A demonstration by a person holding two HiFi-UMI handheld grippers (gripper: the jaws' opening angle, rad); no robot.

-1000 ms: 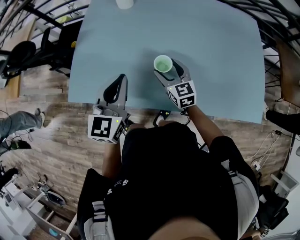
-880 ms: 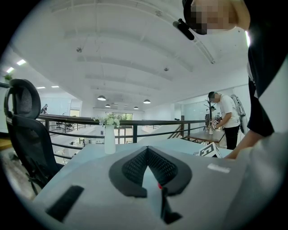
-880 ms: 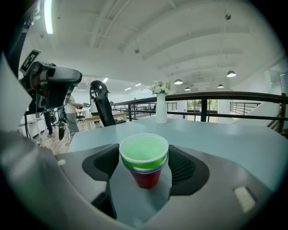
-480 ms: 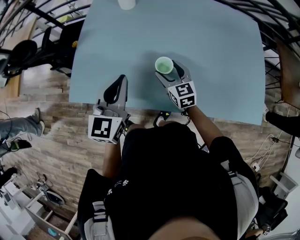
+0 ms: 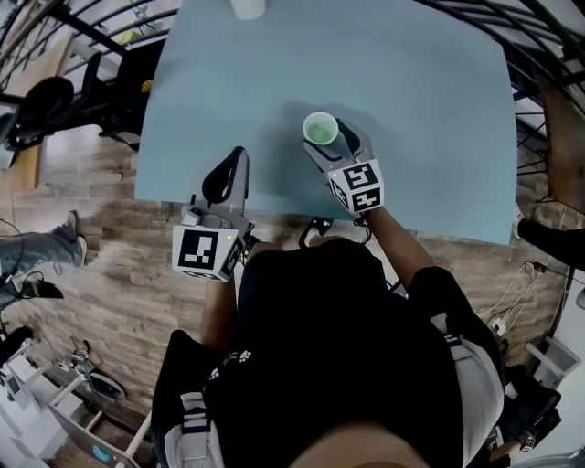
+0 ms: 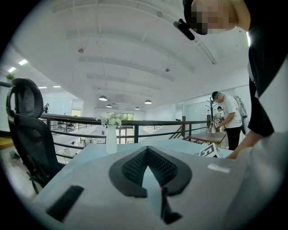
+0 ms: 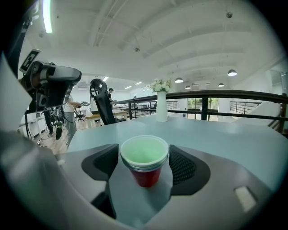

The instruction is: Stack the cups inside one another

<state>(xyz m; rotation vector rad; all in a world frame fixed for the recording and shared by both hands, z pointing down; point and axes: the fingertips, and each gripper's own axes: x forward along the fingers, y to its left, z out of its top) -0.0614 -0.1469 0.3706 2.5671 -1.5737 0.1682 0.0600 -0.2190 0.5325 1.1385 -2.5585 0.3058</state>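
A stack of cups [image 5: 320, 129], pale green nested in red, stands upright on the light blue table [image 5: 420, 110] near its front edge. In the right gripper view, the stack of cups [image 7: 144, 158] sits between the two black pads [image 7: 182, 166], whose edges meet its rim on both sides. My right gripper [image 5: 325, 135] is shut on it. My left gripper [image 5: 236, 157] rests at the table's front edge, left of the cups and apart from them. In the left gripper view its jaws are shut together with nothing between them [image 6: 147, 150].
A white vase [image 5: 246, 7] with flowers stands at the table's far edge, also seen as a vase [image 6: 111, 139] ahead of the left gripper. A black office chair [image 5: 41, 105] and a railing stand beyond the left side. A person [image 6: 229, 119] stands at a far desk.
The right gripper and the cup stack shifted slightly right and toward me together. The left gripper has stayed put.
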